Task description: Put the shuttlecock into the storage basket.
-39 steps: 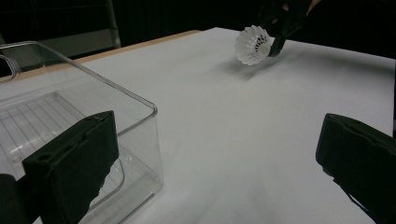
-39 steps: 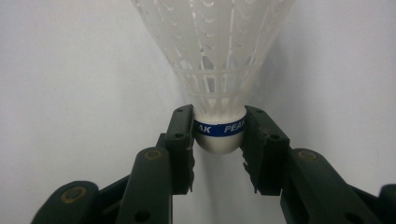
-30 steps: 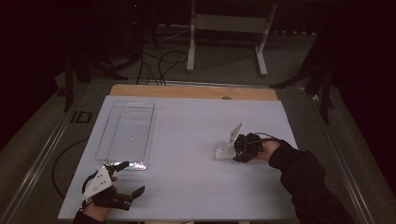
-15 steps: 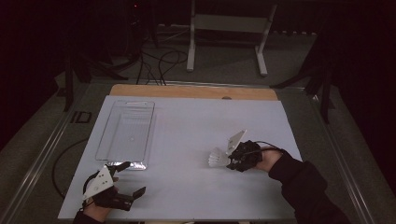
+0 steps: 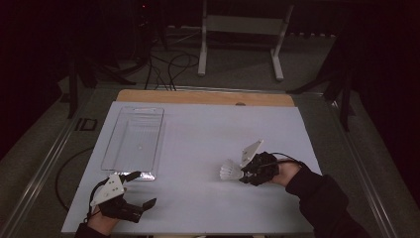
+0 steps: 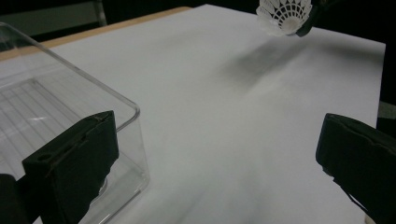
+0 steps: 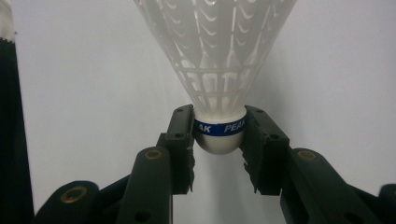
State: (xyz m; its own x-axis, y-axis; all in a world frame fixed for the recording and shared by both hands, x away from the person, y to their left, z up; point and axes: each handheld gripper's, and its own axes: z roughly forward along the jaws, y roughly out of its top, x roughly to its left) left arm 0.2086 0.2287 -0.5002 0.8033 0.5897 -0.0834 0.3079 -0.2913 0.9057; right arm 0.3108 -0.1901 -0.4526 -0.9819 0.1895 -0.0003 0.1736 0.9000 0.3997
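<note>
I'm working in what looks like a dim lab or test room: a table (image 5: 208, 198) covered by a white sheet, a bare metal stand (image 5: 242, 29) behind it, loose cables (image 5: 168, 64) on grey carpet, aluminium rails (image 5: 44, 168) along the sides.

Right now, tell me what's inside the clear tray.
The clear tray looks empty: its ribbed floor shows through, apart from one tiny pale speck. The left gripper jaw hides its near corner.
</note>
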